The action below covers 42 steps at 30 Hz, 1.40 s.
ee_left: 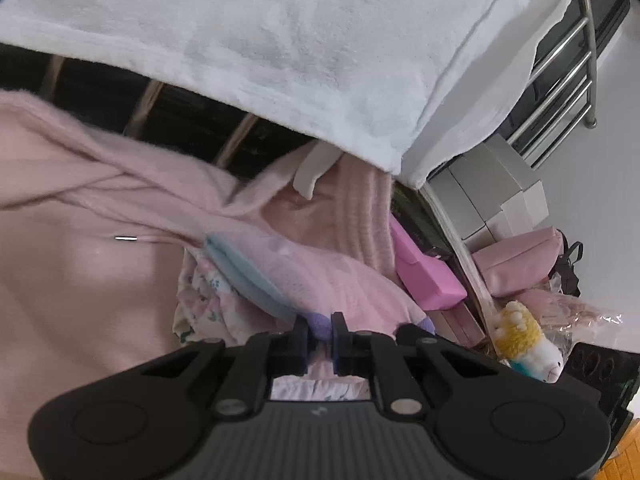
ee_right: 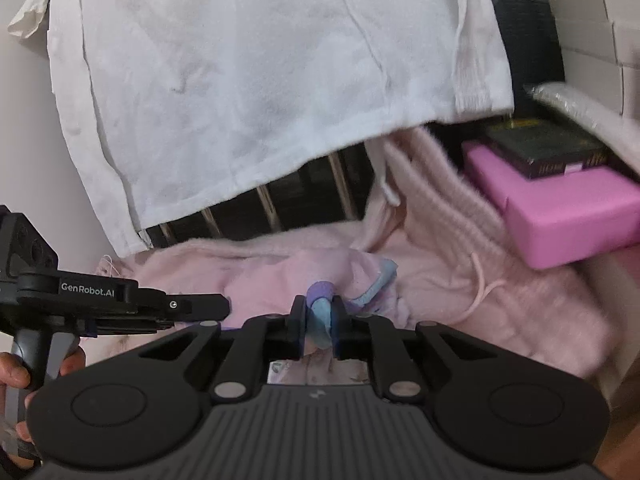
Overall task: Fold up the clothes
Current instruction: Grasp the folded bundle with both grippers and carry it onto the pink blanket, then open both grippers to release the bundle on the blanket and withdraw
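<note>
A small pink knit garment [ee_left: 320, 280] with light blue [ee_left: 248, 276] and purple trim lies on a heap of pink clothes. My left gripper [ee_left: 320, 334] is shut on its purple edge. My right gripper [ee_right: 319, 320] is shut on the blue and purple trim [ee_right: 322, 312] of the same garment [ee_right: 288, 276]. The left gripper [ee_right: 208, 306] shows in the right wrist view, close to the left of the right one. A fluffy pink sweater [ee_left: 80, 240] lies under and around the garment.
A white towel [ee_left: 280, 40] hangs over a rail above the heap. A pink box [ee_right: 560, 208] with a dark box [ee_right: 548, 148] on it sits right. A plush toy [ee_left: 528, 344], grey boxes [ee_left: 492, 188] and a metal rack [ee_left: 560, 80] stand beyond.
</note>
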{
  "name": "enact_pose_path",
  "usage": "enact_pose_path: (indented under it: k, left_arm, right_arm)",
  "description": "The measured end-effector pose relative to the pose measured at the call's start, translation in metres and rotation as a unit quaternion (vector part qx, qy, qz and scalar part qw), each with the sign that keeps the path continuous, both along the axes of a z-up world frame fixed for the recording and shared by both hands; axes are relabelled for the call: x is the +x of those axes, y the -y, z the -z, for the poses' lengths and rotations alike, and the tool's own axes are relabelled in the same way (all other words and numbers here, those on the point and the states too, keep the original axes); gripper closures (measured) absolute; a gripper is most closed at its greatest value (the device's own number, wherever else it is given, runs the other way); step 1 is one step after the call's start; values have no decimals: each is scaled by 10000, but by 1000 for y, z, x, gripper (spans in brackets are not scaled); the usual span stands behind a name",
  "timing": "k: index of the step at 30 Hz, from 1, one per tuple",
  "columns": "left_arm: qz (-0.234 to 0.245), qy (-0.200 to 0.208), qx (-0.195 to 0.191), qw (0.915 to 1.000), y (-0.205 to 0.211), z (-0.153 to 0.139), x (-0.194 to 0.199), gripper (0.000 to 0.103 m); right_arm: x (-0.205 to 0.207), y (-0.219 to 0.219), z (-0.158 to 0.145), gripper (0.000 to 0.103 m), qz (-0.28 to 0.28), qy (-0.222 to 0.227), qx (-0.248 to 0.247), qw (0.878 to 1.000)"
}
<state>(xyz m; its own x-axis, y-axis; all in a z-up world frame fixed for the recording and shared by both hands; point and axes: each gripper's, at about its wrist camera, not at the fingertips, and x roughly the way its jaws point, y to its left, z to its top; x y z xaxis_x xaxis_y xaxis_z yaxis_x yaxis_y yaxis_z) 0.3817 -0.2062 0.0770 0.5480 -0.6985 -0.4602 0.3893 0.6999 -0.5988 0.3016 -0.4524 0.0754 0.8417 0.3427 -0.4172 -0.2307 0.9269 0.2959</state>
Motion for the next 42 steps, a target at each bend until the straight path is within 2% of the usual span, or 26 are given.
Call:
enact_pose_path:
  k: [2,4,5,6,9,10,11,12,14,15,16,17,18,19,20,22,24,27,30,32,33,35,37,40,42]
  left_arm:
    - [-28,-29,272,9996,5,4,1,93]
    - [1,-113,423,9990,6,6,1,88]
    - [37,-176,453,9988,5,6,2,82]
    - [67,-226,491,9985,4,5,2,74]
    - [3,-81,739,9972,-14,-27,-7,70]
    - [-266,319,720,9965,-22,-42,-18,67]
    - [-521,690,701,9938,-28,-56,-27,55]
    - [-703,885,695,9912,-26,-63,-30,54]
    - [-895,1063,657,9881,-15,-69,-27,55]
    - [-921,1064,651,9879,-6,-67,-21,59]
    - [-926,1020,795,9873,7,-58,-13,65]
    - [-969,961,1017,9854,18,-45,-8,79]
    - [-1011,902,1239,9830,29,-31,-4,90]
    - [-1046,853,1439,9803,40,-17,0,90]
    - [-1037,885,1523,9789,45,-3,0,90]
    - [-1081,1135,1863,9699,59,24,-2,89]
    - [-1087,1659,2249,9540,69,38,-13,89]
    - [-1119,1613,2288,9535,67,28,-17,89]
    - [-1168,1520,2277,9547,63,22,-21,87]
    - [-1145,1473,2329,9545,64,22,-22,84]
    - [-1109,1538,2405,9520,66,24,-24,83]
    - [-1094,1700,2585,9446,71,28,-31,83]
    - [-1135,1828,2650,9399,74,29,-35,83]
    - [-1288,1880,2416,9432,67,18,-41,74]
    - [-1279,2103,2204,9438,65,12,-52,65]
  right_arm:
    - [2,0,1,91,-130,-219,-87,9996]
    - [8,-1,9,82,-105,-479,-234,9985]
    - [8,1,8,69,-11,-541,-268,9982]
    - [8,3,6,60,91,-597,-299,9977]
    - [-14,2,-23,60,411,-5,-577,9975]
    - [-19,-2,-30,61,472,280,-681,9962]
    - [-23,-7,-38,61,529,571,-785,9939]
    - [-28,-12,-46,61,585,861,-889,9906]
    - [-14,-21,-51,65,673,1089,-935,9874]
    - [1,-25,-46,76,691,983,-907,9886]
    - [17,-29,-41,81,705,864,-876,9899]
    - [31,-32,-33,89,660,669,-842,9920]
    - [42,-34,-20,91,643,491,-864,9930]
    - [53,-36,-7,91,629,315,-890,9935]
    - [58,-37,6,91,650,209,-954,9931]
    - [66,-40,33,92,615,67,-1259,9901]
    - [66,-39,51,92,572,116,-1541,9863]
    - [59,-21,50,91,458,101,-940,9945]
    - [34,-6,40,90,266,821,-628,9943]
    - [21,-7,47,89,126,1061,-783,9912]
    - [24,-12,57,90,85,833,-1088,9905]
    - [20,-14,68,89,154,941,-1136,9889]
    - [22,-7,64,89,133,745,-827,9937]
    - [18,-4,68,89,123,797,-796,9936]
    - [17,0,69,89,117,783,-733,9942]
